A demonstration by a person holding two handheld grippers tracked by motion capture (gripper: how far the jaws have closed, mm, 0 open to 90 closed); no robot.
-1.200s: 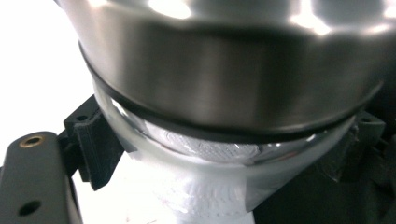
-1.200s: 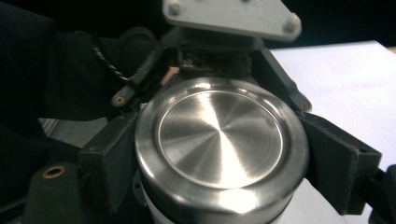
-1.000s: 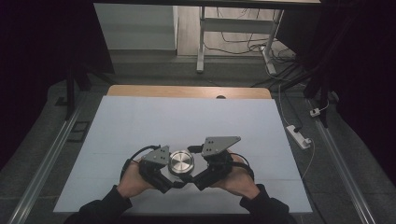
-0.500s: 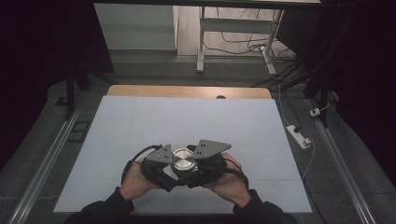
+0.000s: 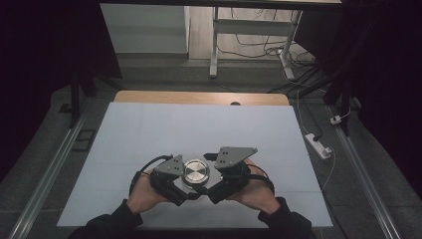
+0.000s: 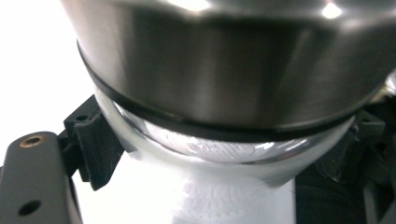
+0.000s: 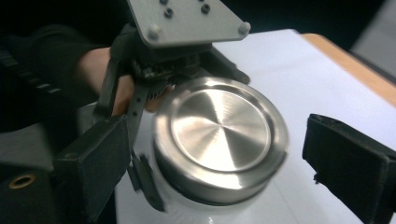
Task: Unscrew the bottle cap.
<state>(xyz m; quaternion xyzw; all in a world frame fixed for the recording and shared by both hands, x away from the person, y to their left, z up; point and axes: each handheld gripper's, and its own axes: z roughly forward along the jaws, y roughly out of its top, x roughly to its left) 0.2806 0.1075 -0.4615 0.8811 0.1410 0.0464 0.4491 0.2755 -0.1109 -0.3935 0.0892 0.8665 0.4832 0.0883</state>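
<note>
Jar [image 5: 196, 174] upright on tabletop [image 5: 149, 129], near front edge, between both hands. Left hand-held gripper [image 6: 201, 186] clamped on glass body under steel lid [image 7: 219, 135]. Right hand-held gripper [image 7: 215, 158] jaws just been opening, astride lid, pads clear; lid directly ahead.

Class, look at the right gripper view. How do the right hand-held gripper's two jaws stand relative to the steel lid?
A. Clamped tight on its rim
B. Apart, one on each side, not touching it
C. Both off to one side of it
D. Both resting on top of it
B: the right hand-held gripper has one black jaw on each side of the steel lid, with a gap showing at the right-hand jaw.
</note>
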